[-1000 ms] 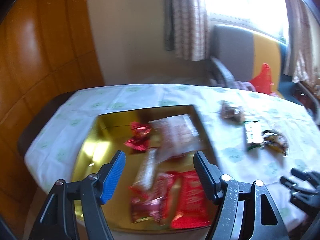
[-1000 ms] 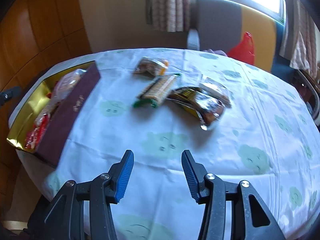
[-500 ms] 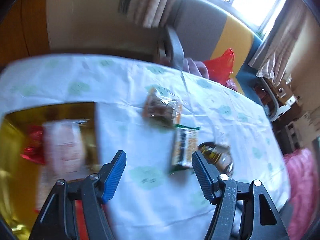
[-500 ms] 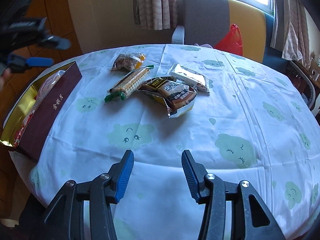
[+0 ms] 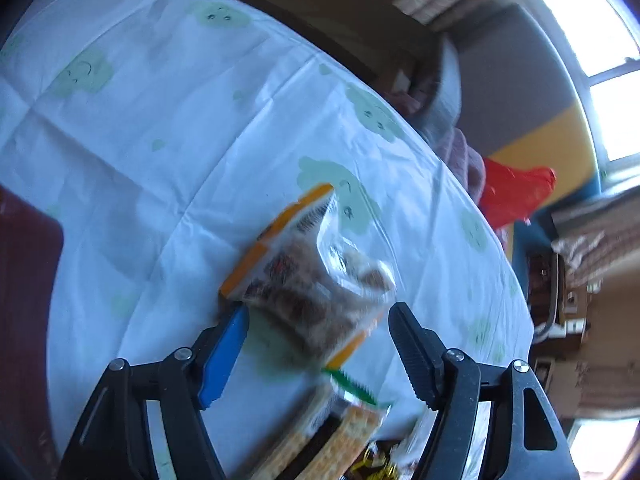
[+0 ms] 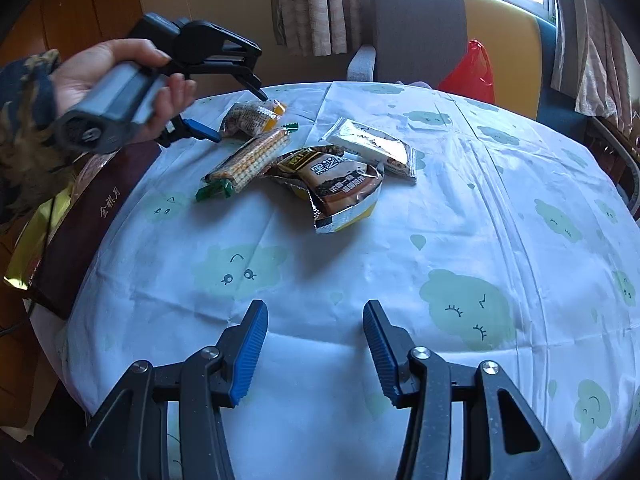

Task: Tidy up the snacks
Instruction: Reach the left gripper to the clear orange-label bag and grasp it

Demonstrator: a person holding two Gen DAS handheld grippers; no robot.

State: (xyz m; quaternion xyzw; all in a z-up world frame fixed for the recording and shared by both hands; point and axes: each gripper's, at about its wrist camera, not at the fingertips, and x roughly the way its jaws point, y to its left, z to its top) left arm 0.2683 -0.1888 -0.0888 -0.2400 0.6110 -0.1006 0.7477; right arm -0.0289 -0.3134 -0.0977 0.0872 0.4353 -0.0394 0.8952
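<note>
My left gripper [image 5: 318, 312] is open, with its jaws on either side of a clear snack bag with orange ends [image 5: 308, 272] that lies on the table; the right wrist view shows the left gripper [image 6: 240, 114] over the same bag [image 6: 250, 117]. A green-ended cracker pack [image 6: 248, 162] lies beside it. A dark brown-and-gold packet [image 6: 338, 188] and a silver-white packet [image 6: 374, 150] lie near the middle. My right gripper [image 6: 316, 320] is open and empty, above the bare tablecloth at the near edge.
A maroon box with a gold inside [image 6: 86, 216] holding snacks stands at the table's left edge. The round table has a white cloud-print cloth [image 6: 460, 260]. A grey-and-yellow chair [image 6: 424, 28] and a red bag [image 6: 472, 68] stand behind the table.
My left gripper has swung from above the gold box across the table to the orange-ended snack bag and has come down close around it. My right gripper has barely moved.
</note>
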